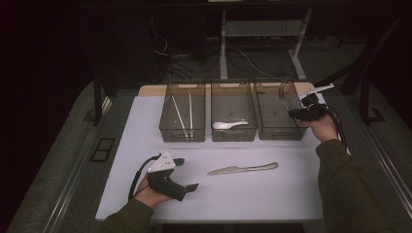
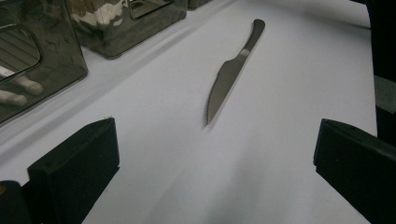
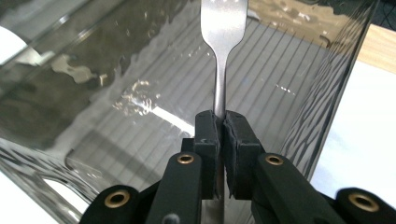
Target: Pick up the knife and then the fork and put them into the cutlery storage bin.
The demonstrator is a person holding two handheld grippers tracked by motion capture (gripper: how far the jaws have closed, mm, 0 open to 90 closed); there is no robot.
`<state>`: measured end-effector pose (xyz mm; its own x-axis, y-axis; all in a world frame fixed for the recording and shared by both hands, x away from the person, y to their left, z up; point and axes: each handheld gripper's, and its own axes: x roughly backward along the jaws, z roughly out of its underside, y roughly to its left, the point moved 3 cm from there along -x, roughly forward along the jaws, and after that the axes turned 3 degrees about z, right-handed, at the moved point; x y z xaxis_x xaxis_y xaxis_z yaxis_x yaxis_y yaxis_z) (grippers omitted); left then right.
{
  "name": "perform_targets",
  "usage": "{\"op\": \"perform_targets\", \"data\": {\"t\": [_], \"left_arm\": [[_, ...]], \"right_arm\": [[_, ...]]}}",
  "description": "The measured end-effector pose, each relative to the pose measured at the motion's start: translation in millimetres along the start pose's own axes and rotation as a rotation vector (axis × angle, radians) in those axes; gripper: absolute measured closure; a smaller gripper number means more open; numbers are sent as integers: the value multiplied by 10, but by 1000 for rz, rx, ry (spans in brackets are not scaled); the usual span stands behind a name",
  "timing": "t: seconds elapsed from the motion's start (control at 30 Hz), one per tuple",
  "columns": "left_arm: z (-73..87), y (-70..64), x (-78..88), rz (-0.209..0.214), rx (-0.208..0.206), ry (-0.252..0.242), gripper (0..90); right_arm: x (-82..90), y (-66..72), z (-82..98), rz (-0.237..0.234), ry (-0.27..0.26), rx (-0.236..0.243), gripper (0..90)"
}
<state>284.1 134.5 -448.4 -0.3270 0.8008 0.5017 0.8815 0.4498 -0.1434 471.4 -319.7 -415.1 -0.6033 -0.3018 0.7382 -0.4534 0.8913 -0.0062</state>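
Right tool (image 3: 222,128) grips fork (image 3: 223,28); left tool (image 2: 215,163) faces knife (image 2: 232,70).

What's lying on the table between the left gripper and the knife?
Nothing: in the left gripper view, bare white table runs from the open left gripper to the knife tip.

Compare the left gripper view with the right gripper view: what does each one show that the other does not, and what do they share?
The left gripper view alone has the knife lying flat on the white table, its serrated edge visible, between its own wide-open jaws.

The right gripper view alone has the fork, clamped by its handle between shut jaws and held over the ribbed floor of a bin.

Both share dark translucent bins and the white table.
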Motion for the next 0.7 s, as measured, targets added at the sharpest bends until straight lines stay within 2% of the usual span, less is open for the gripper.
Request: {"op": "perform_targets", "data": {"t": [0.27, 0.47, 0.7], "left_arm": [[2, -3, 1, 3, 1, 6, 0], [2, -3, 1, 2, 2, 7, 0], [3, -3, -1, 4, 2, 7, 0]], "right_arm": [[-24, 28, -4, -3, 16, 0, 812], [27, 49, -35, -27, -19, -13, 731], [223, 125, -68, -103, -90, -56, 568]]}}
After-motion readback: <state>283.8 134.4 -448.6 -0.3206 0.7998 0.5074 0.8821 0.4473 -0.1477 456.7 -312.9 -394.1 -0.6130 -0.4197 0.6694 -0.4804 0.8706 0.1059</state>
